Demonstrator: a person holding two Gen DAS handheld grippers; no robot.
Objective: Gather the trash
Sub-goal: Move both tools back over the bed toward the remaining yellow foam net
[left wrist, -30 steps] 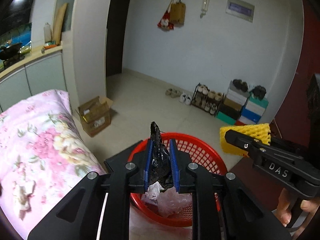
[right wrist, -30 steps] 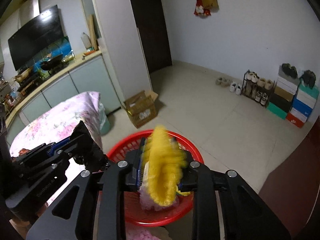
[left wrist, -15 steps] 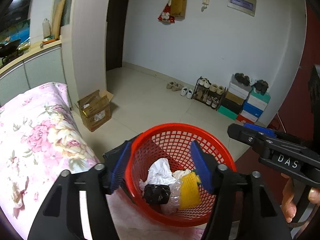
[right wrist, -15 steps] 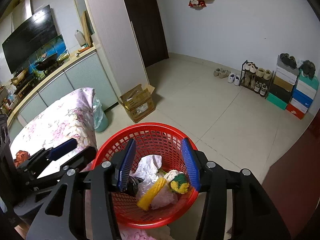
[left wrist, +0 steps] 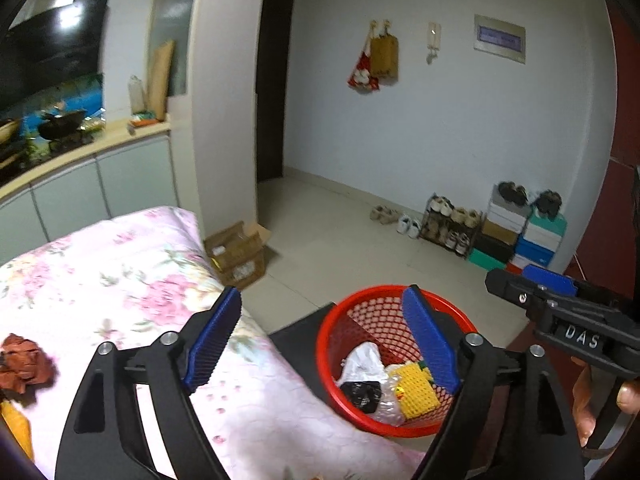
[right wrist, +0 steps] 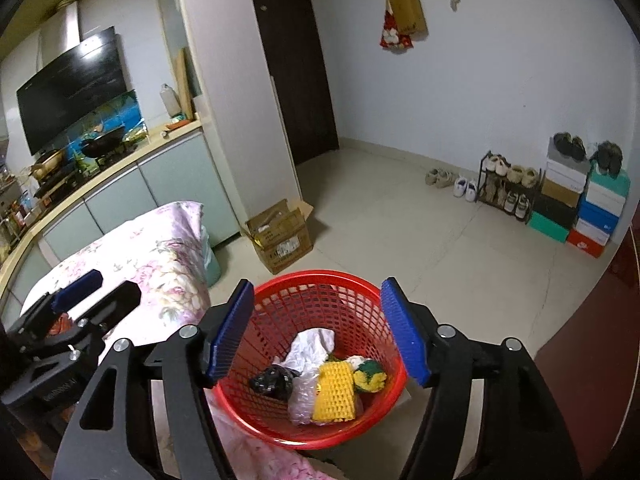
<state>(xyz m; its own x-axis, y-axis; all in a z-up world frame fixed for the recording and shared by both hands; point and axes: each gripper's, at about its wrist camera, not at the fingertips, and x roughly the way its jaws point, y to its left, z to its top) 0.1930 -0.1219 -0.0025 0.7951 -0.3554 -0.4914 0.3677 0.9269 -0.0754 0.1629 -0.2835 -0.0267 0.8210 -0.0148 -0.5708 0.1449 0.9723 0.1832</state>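
One red mesh basket [right wrist: 320,300] stands just beside the floral-covered table [left wrist: 120,264]. It holds five bits of trash: one black bag [right wrist: 274,380], one yellow foam net [right wrist: 334,394], one white wrapper [right wrist: 312,346], one clear plastic bag [right wrist: 300,400] and one green-yellow scrap [right wrist: 370,376]. One crumpled brown piece [left wrist: 22,366] lies on the table. The left hand-held gripper [left wrist: 320,336] and the right hand-held gripper [right wrist: 318,330] have just been opening; both stand wide, released, with nothing between the blue pads [right wrist: 232,332].
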